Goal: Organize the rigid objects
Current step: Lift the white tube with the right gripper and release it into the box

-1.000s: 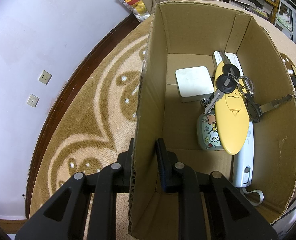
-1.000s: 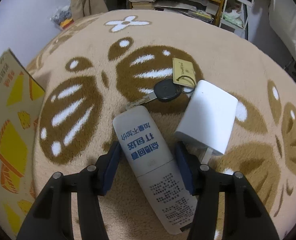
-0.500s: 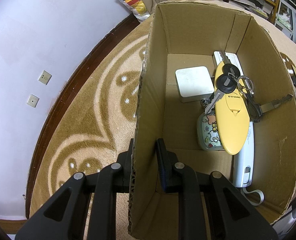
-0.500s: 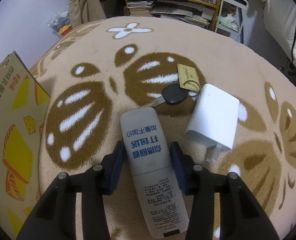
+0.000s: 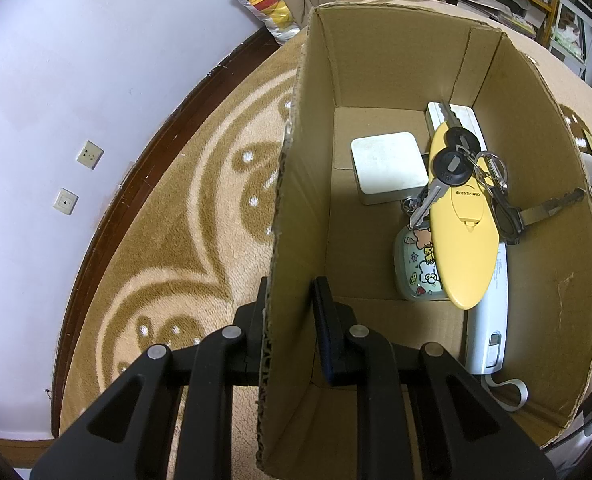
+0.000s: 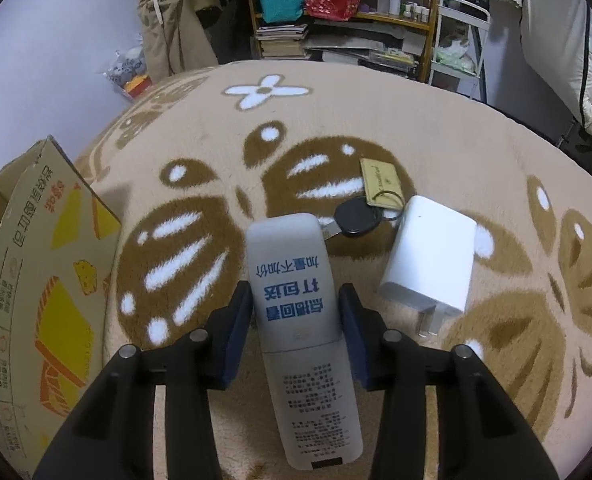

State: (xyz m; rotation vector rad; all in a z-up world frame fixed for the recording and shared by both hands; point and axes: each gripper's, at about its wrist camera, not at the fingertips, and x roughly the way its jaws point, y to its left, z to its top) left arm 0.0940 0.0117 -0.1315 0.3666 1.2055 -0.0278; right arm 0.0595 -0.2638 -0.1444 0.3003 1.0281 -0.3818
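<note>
My left gripper (image 5: pixel 292 300) is shut on the left wall of an open cardboard box (image 5: pixel 296 184). Inside lie a white square case (image 5: pixel 387 166), a yellow oval case (image 5: pixel 461 232), key bunches (image 5: pixel 455 168), a cartoon-printed tin (image 5: pixel 415 270) and a white remote (image 5: pixel 489 320). In the right wrist view my right gripper (image 6: pixel 296 300) is shut on a grey-white remote with blue print (image 6: pixel 296 288), lifted off the carpet. A black key with a tan tag (image 6: pixel 355 214) and a white charger plug (image 6: pixel 429 266) lie on the carpet beyond it.
The box's printed outer side (image 6: pixel 48 280) stands at the left of the right wrist view. A patterned brown and beige carpet (image 6: pixel 335 128) covers the floor. Shelves with books and bags (image 6: pixel 335 20) stand behind, and a white wall with sockets (image 5: pixel 76 176) runs left.
My right gripper has closed on the grey-white remote and lifted it up and back from the carpet. The left gripper and box have not moved.
</note>
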